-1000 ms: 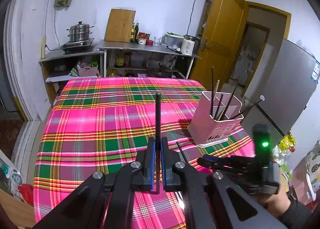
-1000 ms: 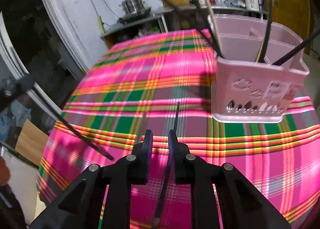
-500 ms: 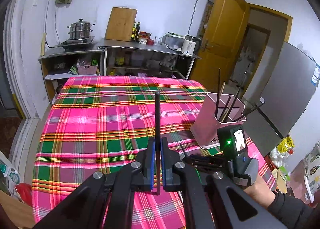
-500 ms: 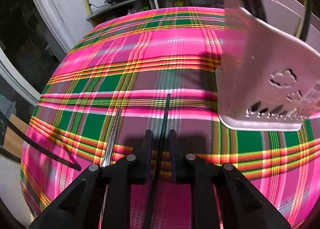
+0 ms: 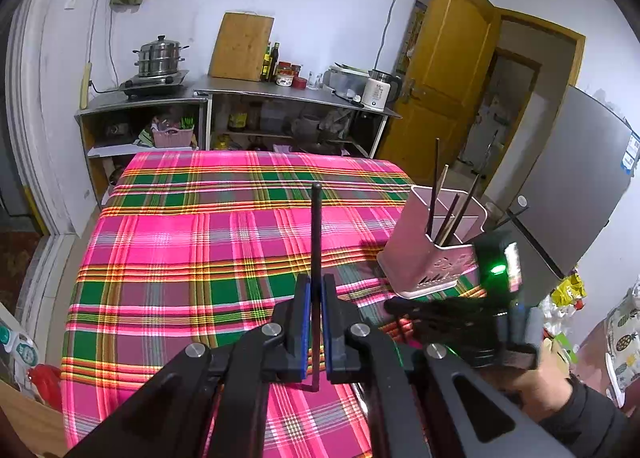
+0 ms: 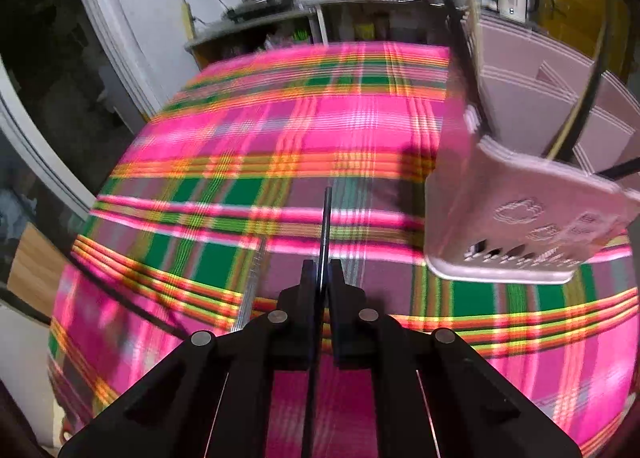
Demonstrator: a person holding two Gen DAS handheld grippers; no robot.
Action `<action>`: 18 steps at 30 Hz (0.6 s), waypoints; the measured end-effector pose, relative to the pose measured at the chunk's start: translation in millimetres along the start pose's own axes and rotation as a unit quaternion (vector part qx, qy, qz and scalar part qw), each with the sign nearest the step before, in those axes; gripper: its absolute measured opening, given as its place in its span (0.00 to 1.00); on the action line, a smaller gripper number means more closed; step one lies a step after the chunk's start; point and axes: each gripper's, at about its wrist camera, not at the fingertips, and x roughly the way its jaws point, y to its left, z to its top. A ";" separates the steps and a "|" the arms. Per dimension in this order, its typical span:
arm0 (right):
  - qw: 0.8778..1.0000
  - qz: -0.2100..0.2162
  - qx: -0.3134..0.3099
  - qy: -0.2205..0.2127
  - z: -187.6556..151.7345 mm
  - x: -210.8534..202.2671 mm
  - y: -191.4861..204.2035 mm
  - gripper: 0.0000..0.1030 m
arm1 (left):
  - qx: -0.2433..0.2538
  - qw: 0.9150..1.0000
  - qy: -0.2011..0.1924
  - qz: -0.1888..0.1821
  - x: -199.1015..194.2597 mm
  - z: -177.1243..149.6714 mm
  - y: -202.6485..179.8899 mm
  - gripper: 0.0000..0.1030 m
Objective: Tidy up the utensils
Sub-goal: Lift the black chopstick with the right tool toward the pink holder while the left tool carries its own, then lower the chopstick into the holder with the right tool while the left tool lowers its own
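In the left wrist view my left gripper (image 5: 316,286) is shut on a black chopstick (image 5: 316,234) that sticks out forward above the plaid tablecloth (image 5: 200,242). A pink utensil holder (image 5: 424,258) with several chopsticks stands to its right. In front of the holder, my right gripper (image 5: 400,304) reaches down to the cloth. In the right wrist view the right gripper (image 6: 322,270) has its jaws closing onto a second black chopstick (image 6: 325,226), and the pads press on it. A silver chopstick (image 6: 252,286) lies on the cloth just left of it. The pink holder (image 6: 520,218) looms at the right.
A person's hand (image 5: 536,382) and dark sleeve carry the right gripper at the table's near right corner. Behind the table stand a steel counter (image 5: 280,90) with a steamer pot (image 5: 160,58), a kettle and bottles. A wooden door and a grey fridge (image 5: 568,194) are at the right.
The right gripper moved forward over the black chopstick on the cloth and its jaws closed on it. The left gripper kept still, holding its chopstick.
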 end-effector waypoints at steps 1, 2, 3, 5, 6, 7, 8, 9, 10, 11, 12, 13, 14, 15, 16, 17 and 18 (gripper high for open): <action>1.000 0.002 0.000 -0.010 1.0 -10.1 1.1 0.06 | 0.000 1.000 0.000 0.000 -0.6 0.1 -1.2 0.04; 1.000 0.004 -0.002 -0.023 1.8 -22.5 2.0 0.05 | 0.000 1.000 0.000 -0.001 -1.2 0.7 -1.7 0.04; 1.000 0.006 -0.002 -0.029 2.6 -29.5 2.8 0.05 | 0.000 1.000 -0.001 -0.001 -2.4 1.0 -3.2 0.04; 0.999 0.010 -0.004 -0.047 4.6 -48.6 5.5 0.05 | 0.002 1.000 -0.002 -0.001 -5.6 1.5 -4.7 0.04; 0.998 0.010 -0.005 -0.054 4.8 -56.9 5.1 0.05 | 0.003 1.000 -0.003 -0.002 -7.6 2.0 -5.6 0.04; 0.998 0.012 -0.005 -0.064 4.6 -67.5 4.9 0.05 | 0.005 1.000 -0.005 -0.003 -9.8 3.0 -7.6 0.04; 0.998 0.014 -0.004 -0.069 4.3 -73.9 3.5 0.05 | 0.007 1.000 -0.007 -0.003 -12.1 3.9 -9.7 0.04; 0.997 0.016 -0.003 -0.075 3.3 -81.3 2.0 0.05 | 0.008 1.000 -0.008 -0.003 -14.7 4.6 -11.3 0.04; 0.997 0.016 -0.002 -0.081 6.0 -86.1 0.4 0.05 | 0.010 1.000 -0.010 -0.004 -18.0 6.0 -12.3 0.04; 0.996 0.016 -0.001 -0.088 5.5 -93.2 -0.6 0.05 | 0.012 1.000 -0.011 -0.005 -20.0 6.6 -14.5 0.04; 0.996 0.018 0.001 -0.093 5.2 -98.8 -1.2 0.05 | 0.014 1.000 -0.013 -0.006 -22.1 7.0 -17.1 0.04; 0.995 0.018 0.003 -0.098 4.8 -104.0 -0.6 0.05 | 0.017 1.000 -0.014 -0.007 -24.7 8.3 -20.2 0.04; 0.994 0.017 0.005 -0.104 3.7 -111.3 -2.2 0.05 | 0.019 1.000 -0.015 -0.007 -26.0 9.2 -22.0 0.04; 0.994 0.016 0.005 -0.107 2.8 -114.7 -2.1 0.05 | 0.021 1.000 -0.016 -0.008 -27.6 10.3 -24.2 0.04; 0.994 0.016 0.007 -0.112 2.0 -120.5 -3.9 0.05 | 0.024 1.000 -0.017 -0.009 -29.3 11.5 -26.9 0.04; 0.993 0.016 0.008 -0.117 0.8 -126.3 -5.5 0.05 | 0.025 0.999 -0.018 -0.010 -30.4 12.6 -29.2 0.04; 0.993 0.016 0.009 -0.119 0.1 -128.8 -6.7 0.05 | 0.027 0.999 -0.019 -0.012 -31.4 13.6 -31.8 0.04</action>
